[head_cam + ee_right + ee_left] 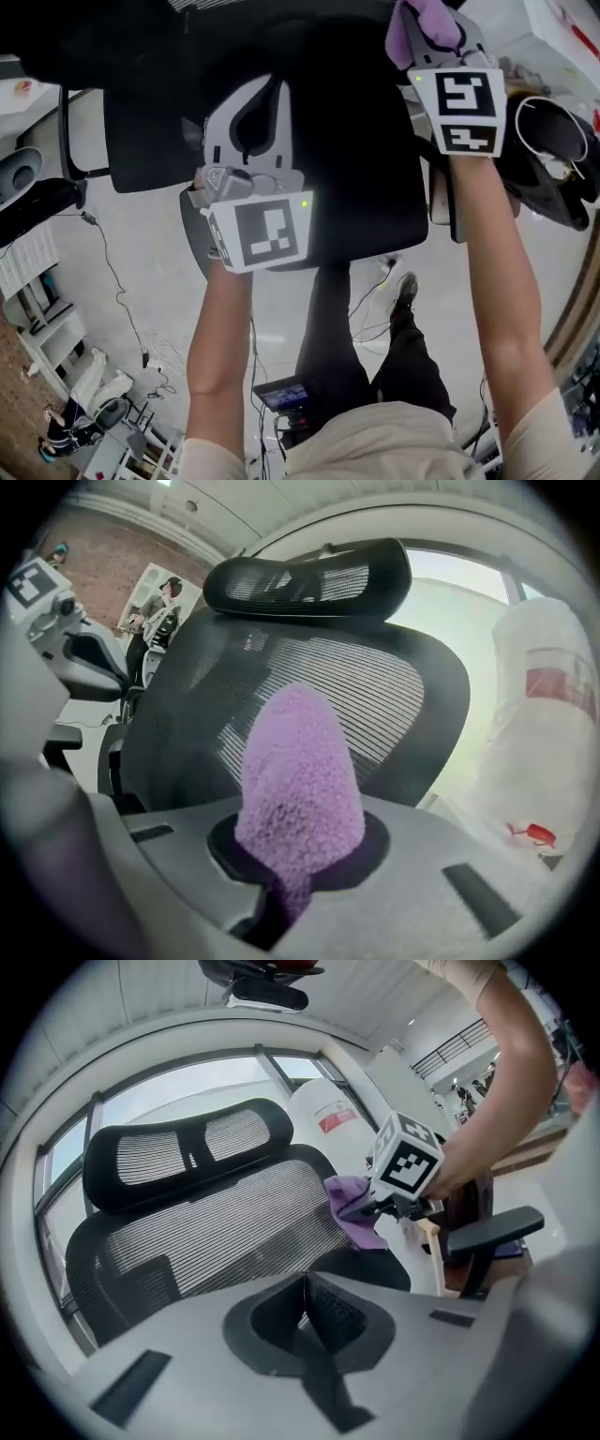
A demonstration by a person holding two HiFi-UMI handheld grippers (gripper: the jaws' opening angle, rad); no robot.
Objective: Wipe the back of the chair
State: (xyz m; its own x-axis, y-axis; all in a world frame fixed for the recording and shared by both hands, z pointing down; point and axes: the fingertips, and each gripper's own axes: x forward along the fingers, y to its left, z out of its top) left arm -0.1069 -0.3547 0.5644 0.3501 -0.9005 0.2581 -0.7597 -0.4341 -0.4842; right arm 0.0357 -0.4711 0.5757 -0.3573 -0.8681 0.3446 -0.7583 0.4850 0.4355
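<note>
A purple cloth (300,771) is pinched between the jaws of the right gripper (439,42), and its fluffy bunch stands out ahead of them. In the left gripper view the cloth is seen at the right edge of the black mesh chair back (225,1232), where it appears to touch the mesh just below the level of the headrest (183,1152). The chair back is upright and faces both grippers, with the headrest set above it.

The left gripper (302,1290) is held in front of the lower middle of the mesh, apart from it. Its jaws are pressed together and nothing is caught between them. In the head view both grippers are seen over the dark chair, the left one lower and nearer the person and the right one further forward. An armrest (494,1227) is seen to the right of the chair. A tall white container with a red label (553,686) stands behind it. Loose cables lie on the pale floor (141,272) below.
</note>
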